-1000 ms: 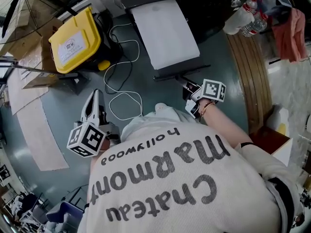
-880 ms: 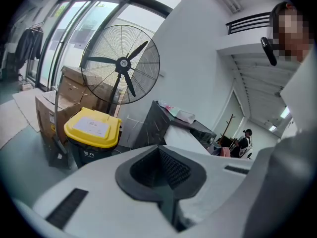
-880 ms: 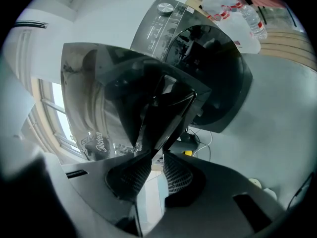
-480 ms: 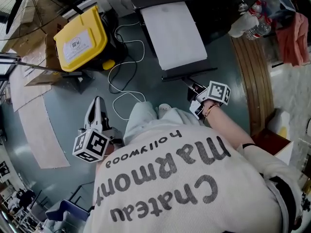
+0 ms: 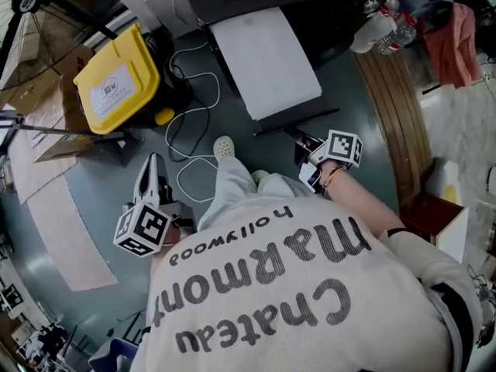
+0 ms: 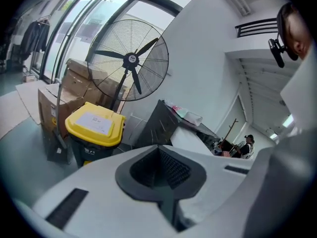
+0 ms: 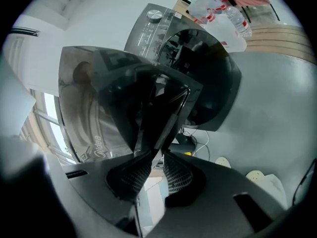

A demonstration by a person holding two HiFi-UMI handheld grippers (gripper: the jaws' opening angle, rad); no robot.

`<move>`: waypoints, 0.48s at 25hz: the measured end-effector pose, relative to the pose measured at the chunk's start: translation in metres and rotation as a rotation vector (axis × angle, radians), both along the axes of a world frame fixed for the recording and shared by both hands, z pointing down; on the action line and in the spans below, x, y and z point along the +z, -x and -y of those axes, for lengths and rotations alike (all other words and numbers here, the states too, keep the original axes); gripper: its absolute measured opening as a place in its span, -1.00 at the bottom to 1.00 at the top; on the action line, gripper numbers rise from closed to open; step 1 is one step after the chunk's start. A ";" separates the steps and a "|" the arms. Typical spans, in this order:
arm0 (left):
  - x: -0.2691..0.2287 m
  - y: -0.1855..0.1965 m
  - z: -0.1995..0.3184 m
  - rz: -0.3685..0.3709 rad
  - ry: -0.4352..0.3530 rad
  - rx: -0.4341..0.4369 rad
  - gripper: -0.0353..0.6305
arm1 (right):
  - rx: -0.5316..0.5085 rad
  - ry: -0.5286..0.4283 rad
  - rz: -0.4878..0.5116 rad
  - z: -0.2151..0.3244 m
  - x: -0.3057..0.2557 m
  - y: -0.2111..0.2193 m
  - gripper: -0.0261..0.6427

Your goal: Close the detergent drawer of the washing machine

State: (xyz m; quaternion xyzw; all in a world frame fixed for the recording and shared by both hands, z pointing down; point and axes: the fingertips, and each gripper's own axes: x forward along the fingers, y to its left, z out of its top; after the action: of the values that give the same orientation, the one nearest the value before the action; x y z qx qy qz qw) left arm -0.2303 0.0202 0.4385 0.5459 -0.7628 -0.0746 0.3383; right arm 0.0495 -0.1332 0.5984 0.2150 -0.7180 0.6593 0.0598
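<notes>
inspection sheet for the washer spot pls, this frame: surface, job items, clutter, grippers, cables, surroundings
Surface: grey floor; pale flat sheets lie on it at the left.
Job's things: white washing machine with its door swung open; detergent drawer not made out in any view.
Clutter: yellow-lidded bin, cardboard boxes, plastic bottles, red cloth.
Grippers: left gripper jaws together, nothing in them; right gripper looks closed on the door's dark edge.
Cables: white cable looped loose on the floor between bin and machine.
Surroundings: pedestal fan, big windows, a seated person far off.
</notes>
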 end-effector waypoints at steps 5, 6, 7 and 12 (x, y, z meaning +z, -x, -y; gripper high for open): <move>-0.009 0.003 0.034 0.024 -0.033 0.075 -0.87 | 0.033 -0.004 -0.002 0.005 0.000 0.001 -0.65; -0.006 0.003 0.035 0.018 -0.028 0.078 -0.87 | 0.039 -0.002 -0.002 0.004 0.000 0.001 -0.65; -0.004 0.004 0.036 0.013 -0.023 0.080 -0.87 | 0.045 0.000 0.000 0.004 0.000 0.001 -0.65; 0.000 0.001 0.043 0.001 -0.022 0.097 -0.87 | 0.070 0.004 0.004 0.007 -0.002 -0.002 -0.65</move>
State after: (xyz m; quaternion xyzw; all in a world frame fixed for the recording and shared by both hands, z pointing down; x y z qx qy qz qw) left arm -0.2309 -0.0223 0.4386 0.5858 -0.7349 -0.0663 0.3352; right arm 0.0510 -0.1398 0.5966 0.2386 -0.7090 0.6627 0.0358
